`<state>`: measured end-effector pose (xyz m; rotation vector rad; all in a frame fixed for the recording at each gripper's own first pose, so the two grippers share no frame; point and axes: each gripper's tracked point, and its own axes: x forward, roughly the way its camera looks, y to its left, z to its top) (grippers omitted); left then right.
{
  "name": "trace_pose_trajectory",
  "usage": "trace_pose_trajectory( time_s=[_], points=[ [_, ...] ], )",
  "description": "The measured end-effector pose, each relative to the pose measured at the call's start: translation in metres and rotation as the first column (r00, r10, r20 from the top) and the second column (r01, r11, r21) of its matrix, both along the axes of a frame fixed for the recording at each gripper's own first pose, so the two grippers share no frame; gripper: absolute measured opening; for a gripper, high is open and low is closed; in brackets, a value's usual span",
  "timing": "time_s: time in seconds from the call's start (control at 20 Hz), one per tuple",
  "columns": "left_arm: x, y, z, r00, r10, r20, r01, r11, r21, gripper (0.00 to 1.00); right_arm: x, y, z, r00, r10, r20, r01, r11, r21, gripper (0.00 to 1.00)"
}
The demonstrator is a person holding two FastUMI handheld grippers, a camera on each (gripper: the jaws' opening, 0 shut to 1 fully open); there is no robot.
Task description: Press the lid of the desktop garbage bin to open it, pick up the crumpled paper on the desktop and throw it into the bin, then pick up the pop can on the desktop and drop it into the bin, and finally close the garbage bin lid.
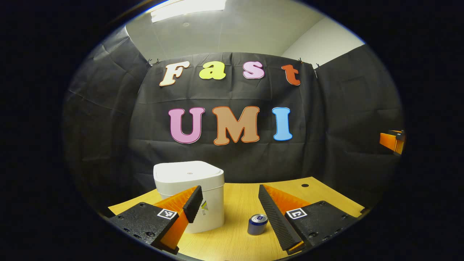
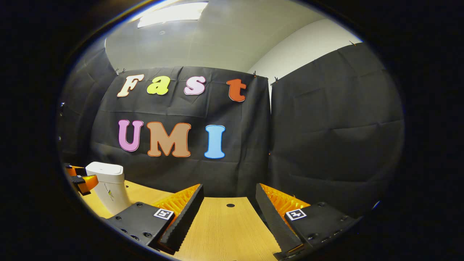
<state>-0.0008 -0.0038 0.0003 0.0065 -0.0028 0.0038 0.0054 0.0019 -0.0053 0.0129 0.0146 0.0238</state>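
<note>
On the wooden desktop (image 1: 232,203), the white garbage bin (image 1: 190,194) stands lid-down with the pop can (image 1: 257,224) upright just beside it. The left gripper (image 1: 227,203) hangs spread wide, grasping nothing; the right gripper (image 2: 228,206) is equally released over bare wood.

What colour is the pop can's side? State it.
Blue, with a silver top; the pop can shows best in the left gripper view.
</note>
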Motion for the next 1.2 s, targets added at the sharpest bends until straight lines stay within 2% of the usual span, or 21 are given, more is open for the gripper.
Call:
trace_pose_trajectory(
  time_s=[0.7, 0.95, 1.0, 1.1, 1.15, 1.2],
  points=[
    [0.001, -0.001, -0.004, 1.0, -0.008, -0.016, 0.008, 1.0, 0.001, 0.93, 0.002, 0.0, -0.009, 1.0, -0.002, -0.021, 0.002, 1.0, 0.006, 0.96],
    [0.004, 0.007, 0.0, 1.0, 0.015, -0.007, -0.015, 1.0, 0.018, 0.93, 0.004, -0.003, -0.011, 1.0, -0.007, -0.025, 0.007, 1.0, 0.017, 0.96],
    [0.006, 0.01, 0.001, 1.0, 0.022, -0.003, -0.022, 1.0, 0.021, 0.94, 0.004, -0.003, -0.01, 1.0, -0.007, -0.025, 0.008, 1.0, 0.018, 1.0],
    [0.008, 0.016, 0.002, 0.999, 0.038, 0.002, -0.038, 0.999, 0.029, 0.94, 0.005, -0.003, -0.012, 1.0, -0.007, -0.025, 0.007, 1.0, 0.019, 1.0],
    [0.009, 0.018, 0.004, 0.999, 0.043, 0.006, -0.043, 0.998, 0.034, 0.92, 0.006, -0.002, -0.012, 1.0, -0.004, -0.026, 0.005, 1.0, 0.018, 1.0],
    [0.009, 0.021, 0.007, 0.999, 0.05, 0.013, -0.051, 0.998, 0.043, 0.88, 0.007, -0.001, -0.013, 1.0, -0.001, -0.029, 0.001, 1.0, 0.016, 0.96]
  ],
)
